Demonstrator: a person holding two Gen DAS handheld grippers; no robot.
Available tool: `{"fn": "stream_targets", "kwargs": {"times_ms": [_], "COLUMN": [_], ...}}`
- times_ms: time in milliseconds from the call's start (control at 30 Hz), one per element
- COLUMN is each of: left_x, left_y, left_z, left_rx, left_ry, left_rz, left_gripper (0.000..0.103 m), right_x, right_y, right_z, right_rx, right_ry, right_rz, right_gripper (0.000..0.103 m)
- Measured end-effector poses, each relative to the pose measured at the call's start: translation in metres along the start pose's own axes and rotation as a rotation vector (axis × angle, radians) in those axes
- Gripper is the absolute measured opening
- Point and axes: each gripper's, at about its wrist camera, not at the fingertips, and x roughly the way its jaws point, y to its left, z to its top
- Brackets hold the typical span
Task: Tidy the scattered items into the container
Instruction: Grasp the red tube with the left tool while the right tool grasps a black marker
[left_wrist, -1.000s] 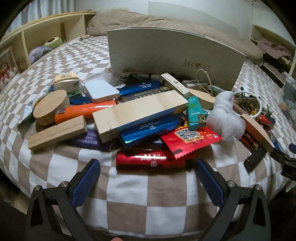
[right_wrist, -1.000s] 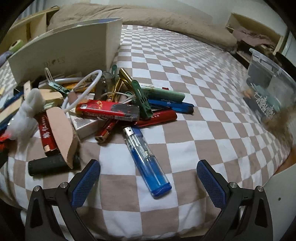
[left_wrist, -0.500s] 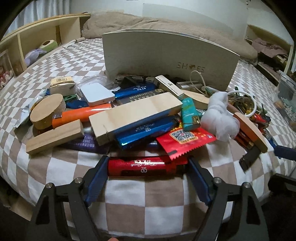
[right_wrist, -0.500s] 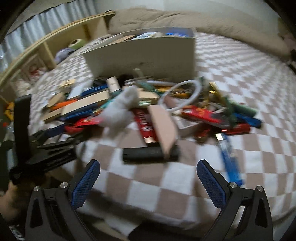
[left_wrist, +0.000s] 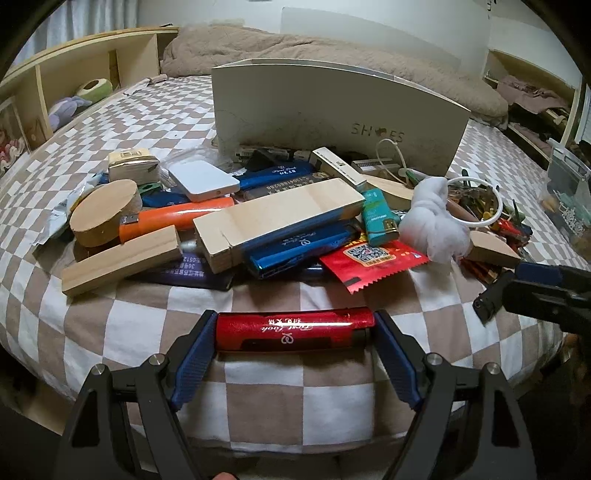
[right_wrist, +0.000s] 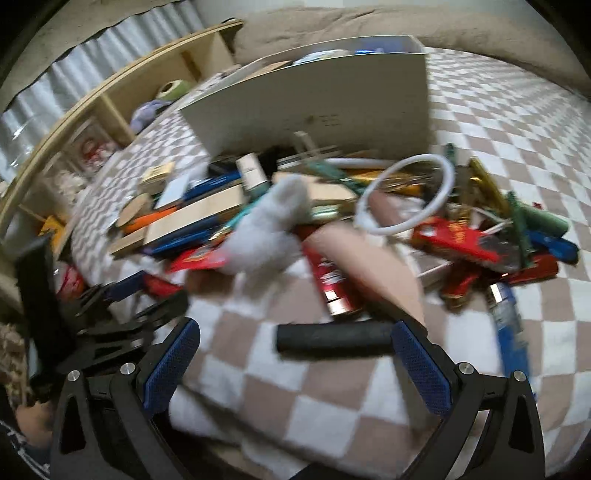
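Right wrist view's clutter (right_wrist: 295, 221) motion-blurred

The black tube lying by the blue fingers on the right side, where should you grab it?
Take the black tube around its middle, coming down from above. It lies flat and crosswise on the checked blanket, too long to fit end to end between the open right gripper, so turn the fingers across its thin width. The view is blurred.

A brown-and-white checkered bedspread (left_wrist: 295, 406) covers the bed. At its far end lies a rumpled tan blanket (left_wrist: 332, 55). A wooden shelf unit (left_wrist: 74, 81) stands on the left, holding what may be a plush toy (left_wrist: 66, 110).
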Motion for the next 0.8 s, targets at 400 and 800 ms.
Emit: {"fn": "stream_targets", "kwargs": {"times_ms": [400, 800], "left_x": [-0.002, -0.017], "left_y": [-0.002, -0.008], "left_z": [-0.001, 0.008], "left_rx": [0.019, 0.017], "left_ry": [-0.002, -0.038], "left_rz": [0.01, -0.03], "left_gripper": [0.083, 0.083], "right_x": [0.025, 0.01], "right_y": [0.015, 0.027], "right_z": [-0.01, -0.016], "right_rx": [-0.083, -0.077], "right_ry": [0.054, 0.034], "right_rz": [-0.25, -0.254], "right_gripper": [0.096, 0.081]}}
